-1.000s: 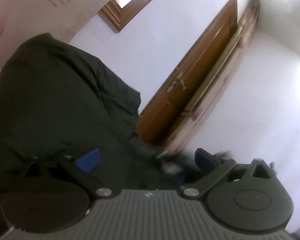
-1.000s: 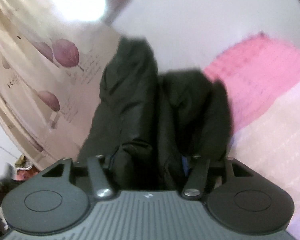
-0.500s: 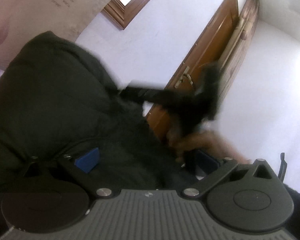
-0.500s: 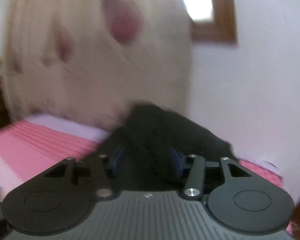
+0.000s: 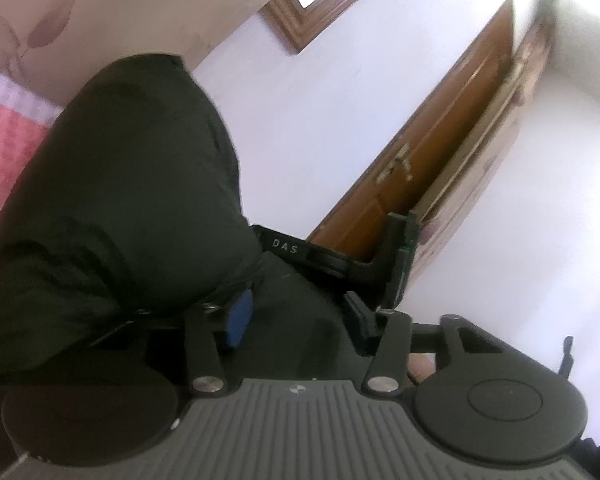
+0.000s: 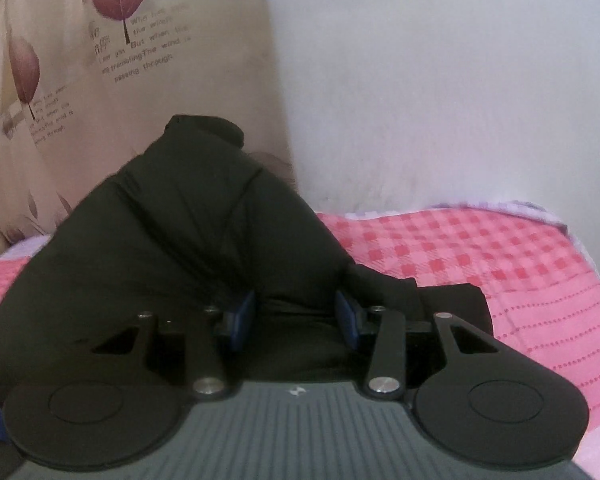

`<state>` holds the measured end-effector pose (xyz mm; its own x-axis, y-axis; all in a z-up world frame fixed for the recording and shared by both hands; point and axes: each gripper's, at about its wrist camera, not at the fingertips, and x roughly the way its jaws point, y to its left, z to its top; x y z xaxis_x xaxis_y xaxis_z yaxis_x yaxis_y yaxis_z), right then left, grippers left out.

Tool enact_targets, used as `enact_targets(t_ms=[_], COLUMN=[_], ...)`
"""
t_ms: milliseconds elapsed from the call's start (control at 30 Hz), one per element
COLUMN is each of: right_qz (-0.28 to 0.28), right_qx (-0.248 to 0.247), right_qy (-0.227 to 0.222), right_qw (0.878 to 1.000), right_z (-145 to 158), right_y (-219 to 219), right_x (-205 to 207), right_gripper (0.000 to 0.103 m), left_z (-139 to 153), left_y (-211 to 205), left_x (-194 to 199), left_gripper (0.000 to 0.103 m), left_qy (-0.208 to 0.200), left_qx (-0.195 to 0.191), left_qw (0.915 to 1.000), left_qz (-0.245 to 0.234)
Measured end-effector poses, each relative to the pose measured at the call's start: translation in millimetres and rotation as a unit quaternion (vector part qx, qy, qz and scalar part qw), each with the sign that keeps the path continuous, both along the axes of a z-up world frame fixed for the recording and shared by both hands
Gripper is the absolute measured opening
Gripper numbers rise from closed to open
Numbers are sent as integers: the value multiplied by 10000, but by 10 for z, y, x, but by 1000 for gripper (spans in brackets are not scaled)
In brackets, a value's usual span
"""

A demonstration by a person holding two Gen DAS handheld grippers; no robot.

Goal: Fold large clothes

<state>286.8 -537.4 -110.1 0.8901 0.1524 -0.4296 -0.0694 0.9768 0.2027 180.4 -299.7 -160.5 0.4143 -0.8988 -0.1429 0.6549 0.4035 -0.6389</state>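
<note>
Right now you are holding the jacket [image 6: 188, 240], a bulky dark padded thing, bunched up over the bed [image 6: 480, 248] with its pink checked cover; part of it is trailing onto the cover at the right. Your right gripper [image 6: 296, 316] is pinching a thick wad of fabric, the blue pads [image 6: 242, 314] pressing in from both sides but held well apart by the bulk. Your left gripper [image 5: 296, 318] is doing likewise, dark cloth filling the gap between its fingers; the other tool is showing just beyond it, so both grips are sitting close together. Judging from that, you are carrying one fold over. Doing it well likely means keeping both pinches level, spreading the grips apart along the edge before lowering, and laying the padded layer down flat rather than dropping it, since puffy fabric is liable to spring back or slide out of a shallow grip. Mind the curtain [image 6: 100, 60] close behind.
</note>
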Motion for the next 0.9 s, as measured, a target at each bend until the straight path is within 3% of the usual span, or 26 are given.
enact_targets(t_ms=[133,267,367,400,467,600,733,900], right_qz=[-4,-6,-33,-147,-392,-66,193,-153], right_qx=[-254,-560,-271,-165,-134,-146,-1003,-639], right_qy=[-28,1,194,248,-149,-638,-198,107], right_qw=[9997,9984,9994,9994,9990,9978,9946,9978], right_z=[-58,-73,37,141,400,603,315,-38], right_y=[26,86,-42,-89,-136,30,434,422], right_x=[-5,-5,-51,-138,-538,-1376,-1797,-1868], right_gripper=[42,43,46,46,48,50,48,49], left_z=[-2,21,68,77,92,88,51,64], left_y=[-4,-36,-89,-91,-103,-122,-105,-112], left_x=[79,85,119,117,121,120,85,68], left_gripper=[35,32,32,32,32,32,31,19], left_qy=[278,332,348,347,341,326,275,217], left_qx=[180,348,471,473,465,463,501,759], left_qw=[9995,9988,9983,9983,9983,9984,9983,9967], left_qz=[-16,33,52,49,58,77,88,201])
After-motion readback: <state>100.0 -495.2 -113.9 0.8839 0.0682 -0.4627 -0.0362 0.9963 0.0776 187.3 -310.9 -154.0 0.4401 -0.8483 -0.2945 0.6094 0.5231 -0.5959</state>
